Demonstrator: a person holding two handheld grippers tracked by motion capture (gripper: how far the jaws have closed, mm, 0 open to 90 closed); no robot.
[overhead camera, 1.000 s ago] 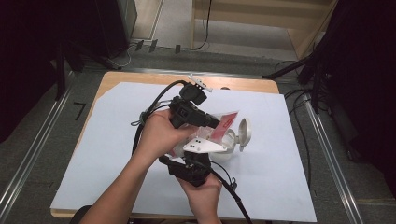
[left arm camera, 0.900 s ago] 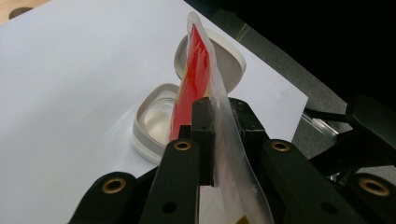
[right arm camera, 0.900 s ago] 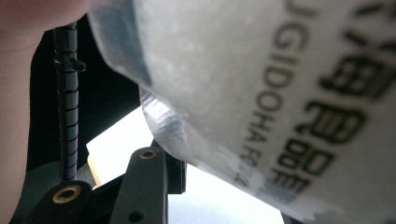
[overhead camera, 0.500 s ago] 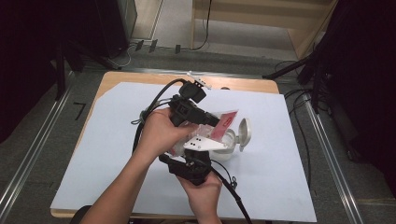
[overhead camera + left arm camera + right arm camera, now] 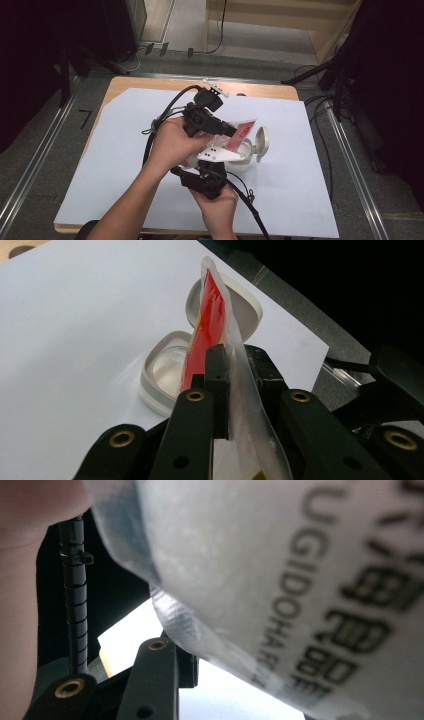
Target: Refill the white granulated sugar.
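Red-and-clear plastic pouch (image 5: 212,325) stood on edge between the two black jaws of the left gripper (image 5: 235,375), which were clamped tight on its transparent lower part. In the left gripper view its red printed half rose above the jaws, and its sealed top edge stood over an open white container (image 5: 162,372) on the white table cover (image 5: 75,340). That container was a small rounded-square box whose hinged lid (image 5: 245,307) was flipped back and lay behind it. The pouch was directly above the container's mouth, though whether its far end touched the rim could not be told.

From the high view, the pouch (image 5: 240,132) showed red and angled between the two grippers near the middle of the table (image 5: 150,82), with the container (image 5: 245,155) just beneath and the lid (image 5: 261,142) tipped up on the right side. The left hand (image 5: 172,142) held the left gripper (image 5: 227,131) level, pointing toward the right of that view. The right hand (image 5: 215,200) came up from the bottom edge with the right gripper (image 5: 212,167) aimed at the pouch from below.

In the right gripper view, the pouch (image 5: 280,580) lay very close to the lens as a blurred translucent sheet with black printed lettering. One black jaw of the right gripper was visible beneath it, touching or nearly touching the film; the other jaw was hidden behind the pouch, so I could not tell whether this gripper was pinching the pouch or standing released around it.
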